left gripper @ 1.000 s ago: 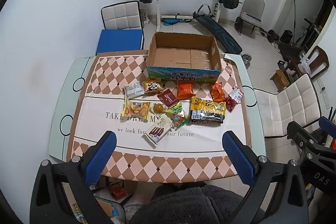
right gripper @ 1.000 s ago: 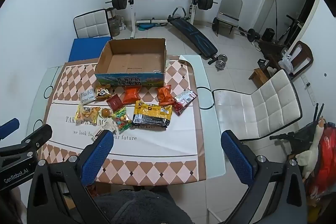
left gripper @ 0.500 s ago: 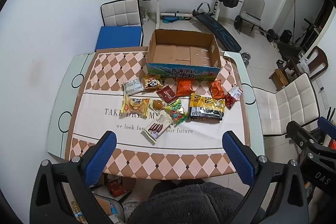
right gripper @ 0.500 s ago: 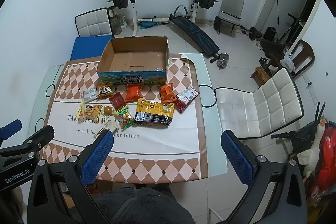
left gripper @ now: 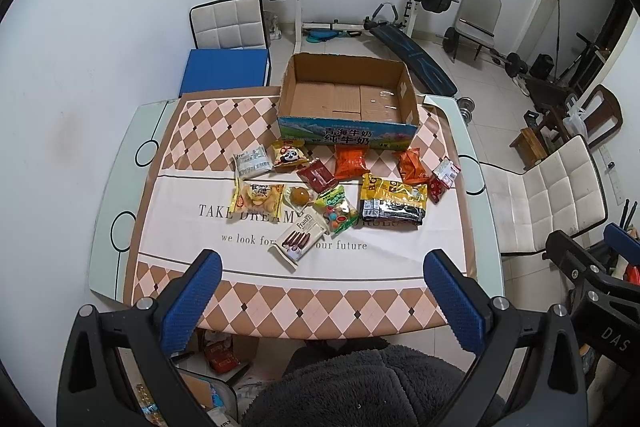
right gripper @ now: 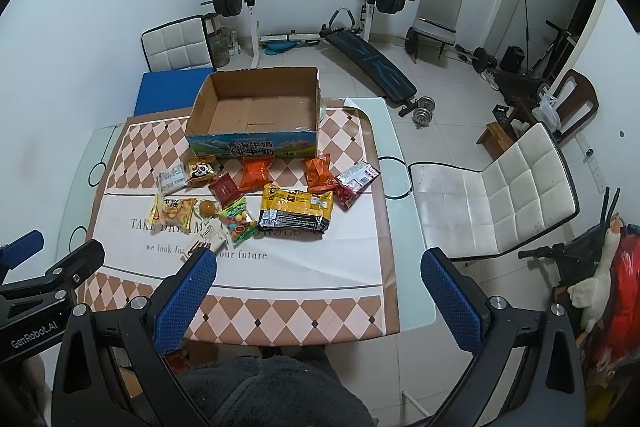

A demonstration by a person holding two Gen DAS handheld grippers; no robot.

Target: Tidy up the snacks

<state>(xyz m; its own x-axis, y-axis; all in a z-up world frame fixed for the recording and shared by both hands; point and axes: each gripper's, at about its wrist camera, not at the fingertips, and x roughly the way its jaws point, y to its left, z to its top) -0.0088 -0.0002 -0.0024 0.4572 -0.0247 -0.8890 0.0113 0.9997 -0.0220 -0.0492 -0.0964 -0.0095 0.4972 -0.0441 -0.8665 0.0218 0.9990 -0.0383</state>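
The snacks lie in a loose group on the tablecloth (left gripper: 360, 255), all on the near side of the empty cardboard box (left gripper: 348, 99), which I take as the landmark. Touching or almost touching the front wall of the box are a yellow panda packet (left gripper: 289, 155) and an orange packet (left gripper: 351, 163); a second orange packet (left gripper: 410, 166) and a red and white packet (left gripper: 443, 179) lie toward its right corner, and a grey packet (left gripper: 251, 165) lies toward its left corner. Farther from the box come a dark red packet (left gripper: 318, 177), a yellow biscuit bag (left gripper: 258, 199), a small round orange sweet (left gripper: 299, 195), a green candy bag (left gripper: 338, 211) and a big yellow and black bag (left gripper: 394, 203). The white chocolate stick box (left gripper: 300, 237) is the farthest from the cardboard box and the nearest to the person. Nothing is inside the box, so I judge that the work is at its very start, in the approach step. The left gripper (left gripper: 322, 297) hangs above the near edge of the table with its blue pads wide apart and nothing between them. The right gripper (right gripper: 318, 299) is the same, spread and holding nothing, more to the right side of the box. The next move probably calls for lowering one gripper to a near item, perhaps the chocolate stick box, closing on its thin edge, and carrying it over the front wall of the cardboard box. Flat packets may slip, so the grip should take a raised edge.
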